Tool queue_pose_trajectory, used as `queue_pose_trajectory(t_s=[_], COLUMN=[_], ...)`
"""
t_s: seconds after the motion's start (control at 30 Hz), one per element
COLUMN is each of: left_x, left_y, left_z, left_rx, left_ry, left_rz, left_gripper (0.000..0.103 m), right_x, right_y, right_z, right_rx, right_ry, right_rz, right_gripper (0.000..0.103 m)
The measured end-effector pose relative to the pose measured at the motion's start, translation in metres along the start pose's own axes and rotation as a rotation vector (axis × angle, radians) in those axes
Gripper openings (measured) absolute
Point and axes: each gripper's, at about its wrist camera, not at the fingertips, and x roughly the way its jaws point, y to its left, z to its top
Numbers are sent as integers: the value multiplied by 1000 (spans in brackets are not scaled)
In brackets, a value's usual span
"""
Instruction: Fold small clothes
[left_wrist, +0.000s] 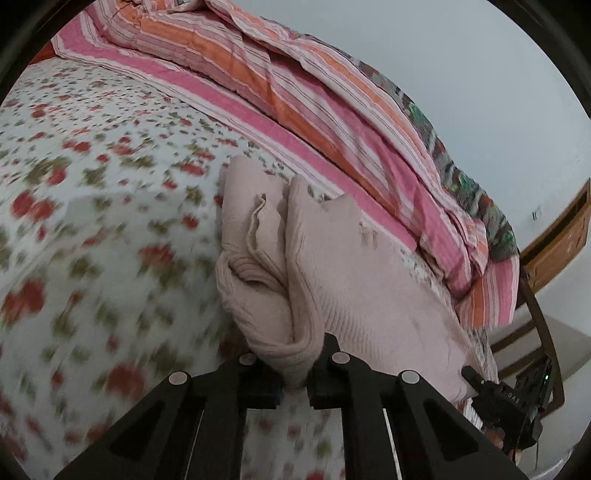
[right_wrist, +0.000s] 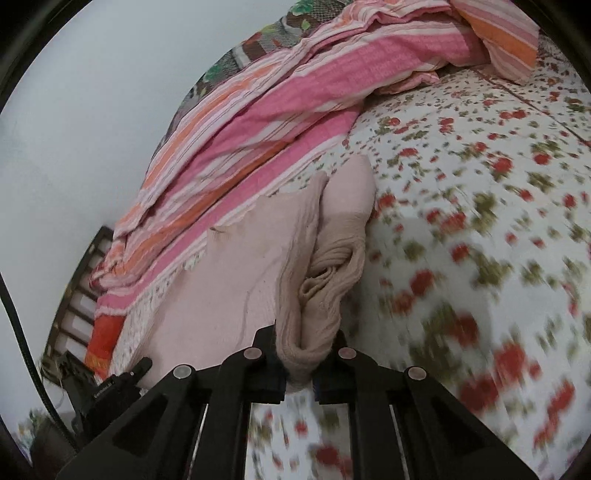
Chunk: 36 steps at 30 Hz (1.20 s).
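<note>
Fingers of the left gripper (left_wrist: 295, 384) and right gripper (right_wrist: 299, 380) each clamp a bunched edge of the pink knit garment (left_wrist: 332, 266), which stretches ahead of them over the floral bedsheet (left_wrist: 110, 184), apparently pinched at two corners to carry a fold across.

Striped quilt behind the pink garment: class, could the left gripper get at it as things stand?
Probably not at once. The left gripper is shut on the pink knitted garment, so its jaws are occupied. The striped quilt lies uncovered beyond it, otherwise unobstructed.
</note>
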Motion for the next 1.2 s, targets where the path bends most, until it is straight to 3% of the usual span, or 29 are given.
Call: queue_pose_trajectory(t_s=[0.2,0.27,0.3,0.4,0.47,0.6,0.73,0.87,0.93,0.97,1.0,1.03,1.1,1.2], left_x=[-25,-29,-31,-42,-41,-18,17,70,88,93,94,90,75,74], left_y=[-2,-3,-4,-3,-7,-33,-63,-72,-67,-62,-55,-48,-37,-39], left_z=[-24,-21,-19,-7,4,37,60,71,69,66,64,63,64,62], left_rx=[77,117,132,156,182,218,266,310,335,337,329,306,231,277], left_ry=[34,35,32,-25,-49,-50,-50,0,48,47,20,-20,-99,-92], left_rz=[29,63,88,158,207,168,163,275,316,335,349,336,298,289], left_gripper=[14,20,27,41,43,43,43,43,40,31,6,7,7,7], right_x=[-28,-27,-28,-43,-48,-31,11,58,72,77,85,91,95,81], right_y=[-4,-4,-4,-1,2,16,43,48,43,41,37,34,32,28], right_z=[-35,-37,-36,-30,-20,10,40,59,59,58,55,54,55,58], right_rx=[-75,-113,-144,-250,-278,-272,-298,-279,-271,-277,-288,-293,-292,-257], right_ry=[20,25,25,-77,-126,-148,-113,-44,-29,-26,-24,-18,-16,-96], right_rz=[-28,-70,-101,-197,-211,-200,-217,-324,-315,-318,-338,-354,-361,-320], right_gripper=[11,20,31,41,44,44,44,44,43,43,39,27,17,15])
